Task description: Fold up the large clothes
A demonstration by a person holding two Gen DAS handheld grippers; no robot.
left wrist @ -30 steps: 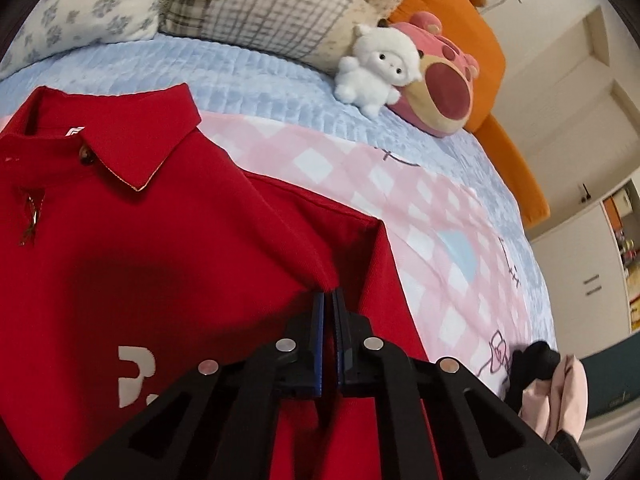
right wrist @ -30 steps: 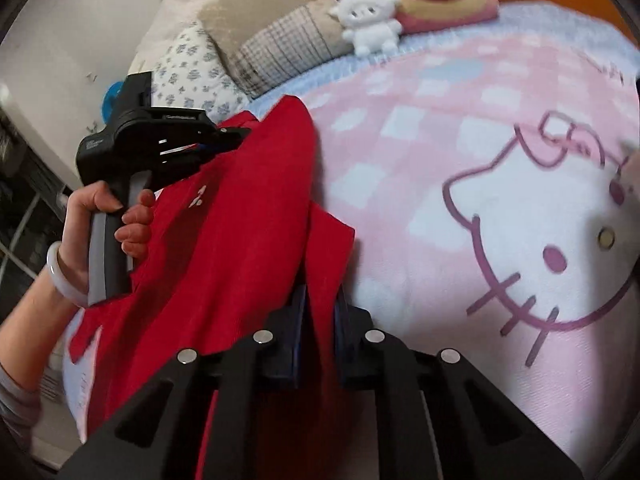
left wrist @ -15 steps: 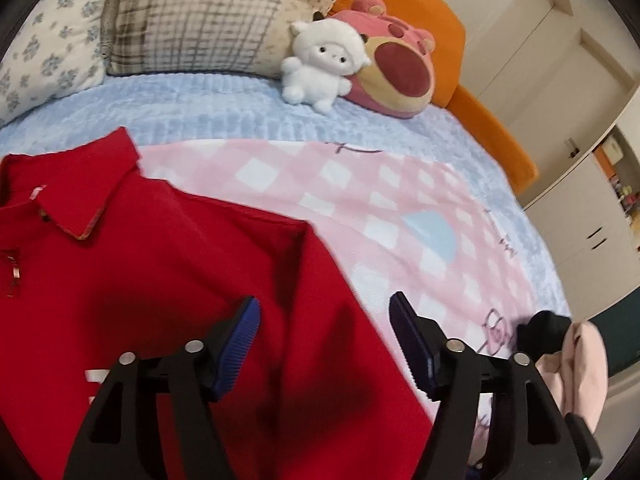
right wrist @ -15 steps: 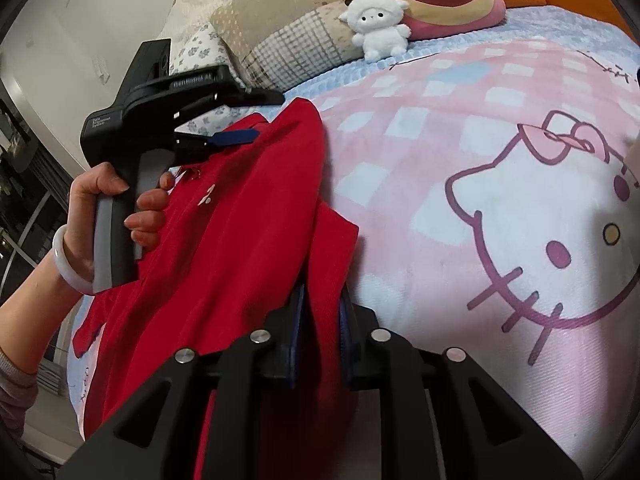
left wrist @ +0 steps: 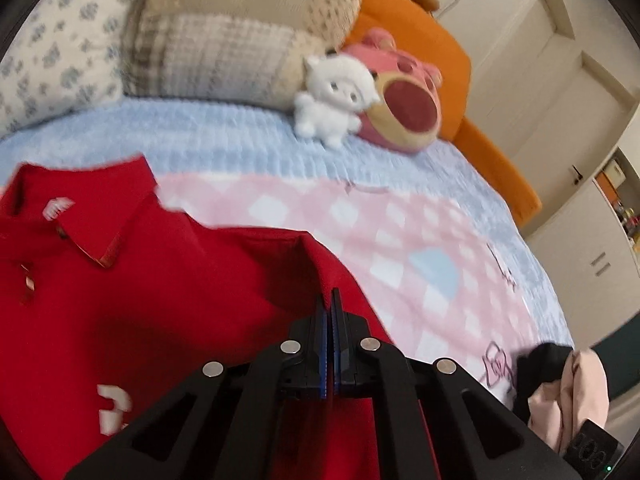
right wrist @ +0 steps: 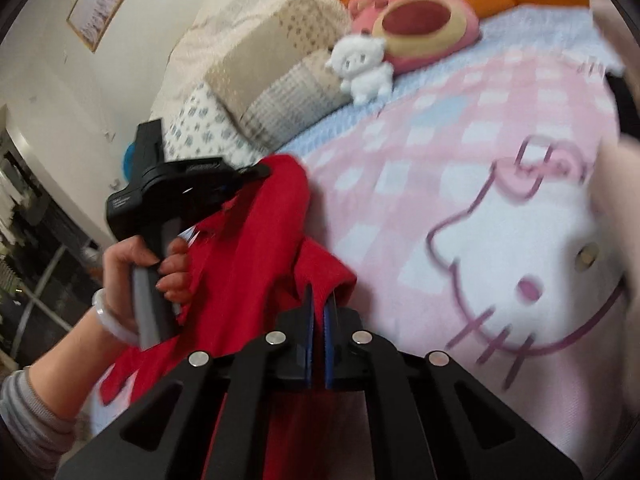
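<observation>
A red polo shirt point(left wrist: 132, 300) with a collar and white print lies on the bed's pink checked blanket point(left wrist: 400, 248). My left gripper point(left wrist: 329, 304) is shut, its blue pads pinching the shirt's folded right edge near the shoulder. In the right wrist view the shirt point(right wrist: 256, 256) is bunched and partly lifted. My right gripper point(right wrist: 318, 300) is shut on a red fold of it, near the sleeve. The left gripper point(right wrist: 256, 170) also shows there, held in a hand, tips at the shirt's upper edge.
Pillows point(left wrist: 224, 60), a white plush point(left wrist: 332, 100) and a pink bear cushion point(left wrist: 404, 112) sit at the head of the bed. Dark and pink clothes point(left wrist: 560, 384) lie at the right. The blanket's cat print point(right wrist: 520, 264) is to the right of the shirt.
My left gripper opened half a second ago and has now shut again on the shirt's edge. My right gripper has stayed shut on the shirt and lifted it slightly.
</observation>
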